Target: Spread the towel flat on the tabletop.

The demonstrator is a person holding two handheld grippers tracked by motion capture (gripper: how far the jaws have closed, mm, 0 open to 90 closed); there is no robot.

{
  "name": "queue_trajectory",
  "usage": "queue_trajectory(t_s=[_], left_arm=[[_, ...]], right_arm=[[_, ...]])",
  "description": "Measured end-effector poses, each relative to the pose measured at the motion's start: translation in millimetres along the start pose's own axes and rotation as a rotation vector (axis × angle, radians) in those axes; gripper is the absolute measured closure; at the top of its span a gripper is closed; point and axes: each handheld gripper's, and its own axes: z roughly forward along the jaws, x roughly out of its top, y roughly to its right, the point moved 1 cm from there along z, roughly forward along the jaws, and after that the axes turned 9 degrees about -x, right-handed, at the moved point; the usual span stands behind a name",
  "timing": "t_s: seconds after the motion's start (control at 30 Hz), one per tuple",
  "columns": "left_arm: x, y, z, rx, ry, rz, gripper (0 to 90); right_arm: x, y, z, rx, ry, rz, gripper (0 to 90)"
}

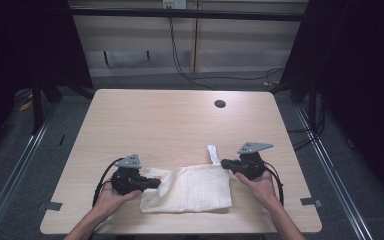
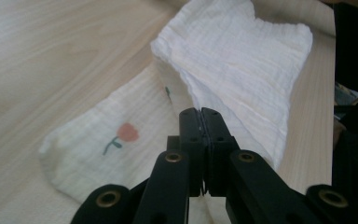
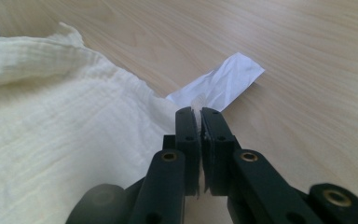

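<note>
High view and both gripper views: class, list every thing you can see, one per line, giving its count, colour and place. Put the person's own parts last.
Cloth: one, cream-white with a small flower print, near edge of the table, between the grippers.
Label: one, white, at the cloth's far right corner.
Table: one, light wood, centre of the room.
Hole: one, dark, far right part of the table.
Cables: several, black, on the floor behind the table.
Left gripper: one, black, jaws closed on the cloth's left edge.
Right gripper: one, black, jaws closed on the cloth's right corner by the label.
Hands: two, holding the grippers.
</note>
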Motion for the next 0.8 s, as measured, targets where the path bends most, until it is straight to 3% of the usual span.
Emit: queue_trajectory(t_s=[0.17, 0.27, 0.43, 0.53, 0.63, 0.8], left_arm=[[4.9, -6.1, -7.3, 0.017, 0.032, -0.03, 88.8], [7.8, -8.2, -11.1, 0.033, 0.03, -0.021, 88.8], [20.8, -10.1, -27.5, 0.056, 0.076, -0.019, 89.1], [27.8, -8.3, -33.6, 0.062, 0.08, -0.001, 89.1], [41.0, -10.8, -45.7, 0.069, 0.126, 0.009, 89.1], [56.3, -17.5, -55.8, 0.087, 0.158, 0.017, 89.2]], right_arm=[[5.4, 1.1, -5.8, 0.022, 0.034, 0.025, 86.4], [9.1, 4.6, -10.4, 0.027, 0.049, 0.037, 86.5], [23.7, 12.3, -26.7, 0.042, 0.114, 0.064, 86.8], [32.7, 16.6, -35.1, 0.044, 0.135, 0.06, 86.8], [42.7, 19.4, -42.5, 0.044, 0.15, 0.054, 86.8], [59.7, 21.7, -54.1, 0.048, 0.177, 0.031, 86.8]])
